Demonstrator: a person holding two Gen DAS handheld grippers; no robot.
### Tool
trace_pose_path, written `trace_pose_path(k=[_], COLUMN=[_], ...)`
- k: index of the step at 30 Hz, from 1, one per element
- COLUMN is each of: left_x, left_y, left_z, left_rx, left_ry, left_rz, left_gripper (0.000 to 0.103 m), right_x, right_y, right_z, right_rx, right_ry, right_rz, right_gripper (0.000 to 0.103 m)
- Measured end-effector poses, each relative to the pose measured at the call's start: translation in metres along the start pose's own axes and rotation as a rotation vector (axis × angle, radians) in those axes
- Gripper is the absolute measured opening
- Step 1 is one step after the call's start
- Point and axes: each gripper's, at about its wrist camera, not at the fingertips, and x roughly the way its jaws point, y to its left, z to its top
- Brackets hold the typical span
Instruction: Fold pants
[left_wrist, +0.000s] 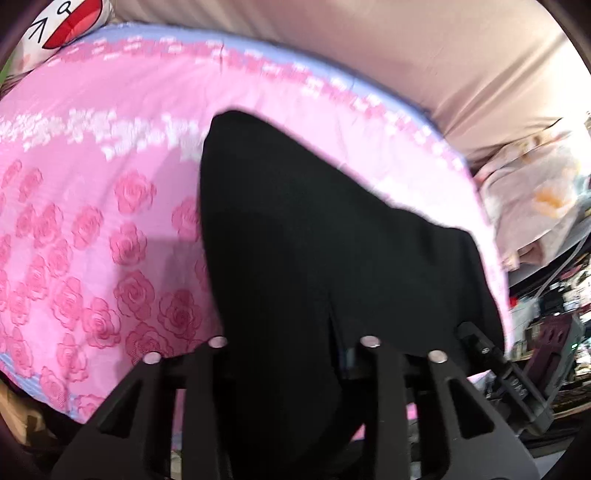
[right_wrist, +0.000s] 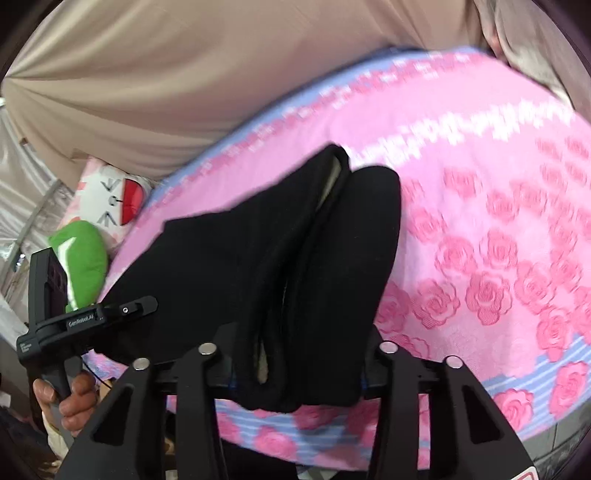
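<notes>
Nearest your left wrist camera, the left gripper (left_wrist: 295, 354) has black cloth bunched between its two fingers, so it is clenched on the black pants (left_wrist: 314, 236) at their near edge; your hold points forward and slightly up the bed. From there the pants run away across the pink rose bedspread (left_wrist: 92, 221), flat and dark (folds are hard to read in the blur). Beyond the bedspread hangs a beige curtain (left_wrist: 369, 48), a white and red cushion (left_wrist: 62, 26) sits at the far left corner, and the other gripper's black body shows at the lower right edge. From the right wrist camera, the right gripper (right_wrist: 295, 373) likewise pinches a thick doubled hem of the pants (right_wrist: 258, 258), which hang over the fingers and hide their tips. Your left hand (right_wrist: 70, 395) grips the left tool's handle at the lower left, just beside the bed edge. A green plush toy (right_wrist: 83, 254) and the cushion (right_wrist: 110, 199) lie past it, against the bedspread's (right_wrist: 498, 240) far side.
</notes>
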Motion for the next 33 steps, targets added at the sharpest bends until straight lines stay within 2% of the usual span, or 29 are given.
trace_pose_path(k=[3, 9, 13, 19, 22, 26, 30, 33], left_x=[-0.037, -0.124, -0.175, -0.229, -0.244, -0.247, -0.234, -0.209], left_y=[-0.017, -0.06, -0.081, -0.111, -0.122, -0.131, -0.136, -0.135], left_z=[0.002, 0.008, 0.019, 0.053, 0.073, 0.105, 0.14, 0.172], left_rx=[0.051, 0.19, 0.263, 0.347, 0.373, 0.4, 0.409, 0.42], left_ry=[-0.058, -0.239, -0.375, -0.58, -0.674, -0.749, -0.806, -0.824], left_rz=[-0.051, -0.106, -0.138, -0.152, -0.142, -0.116, -0.083, -0.061], left_gripper=[0.024, 0.022, 0.022, 0.022, 0.022, 0.023, 0.023, 0.023], right_x=[-0.028, -0.093, -0.141, -0.182, -0.188, -0.18, -0.16, -0.131], right_y=[0.026, 0.08, 0.115, 0.153, 0.163, 0.173, 0.171, 0.162], right_z=[0.007, 0.021, 0.04, 0.084, 0.108, 0.147, 0.187, 0.219], right_rx=[-0.06, -0.198, -0.292, -0.413, -0.448, -0.468, -0.459, -0.437], right_ry=[-0.056, -0.197, -0.349, -0.545, -0.61, -0.675, -0.709, -0.722], right_rz=[0.04, 0.103, 0.126, 0.145, 0.155, 0.171, 0.196, 0.2], right_gripper=[0.04, 0.04, 0.04, 0.04, 0.04, 0.04, 0.04, 0.04])
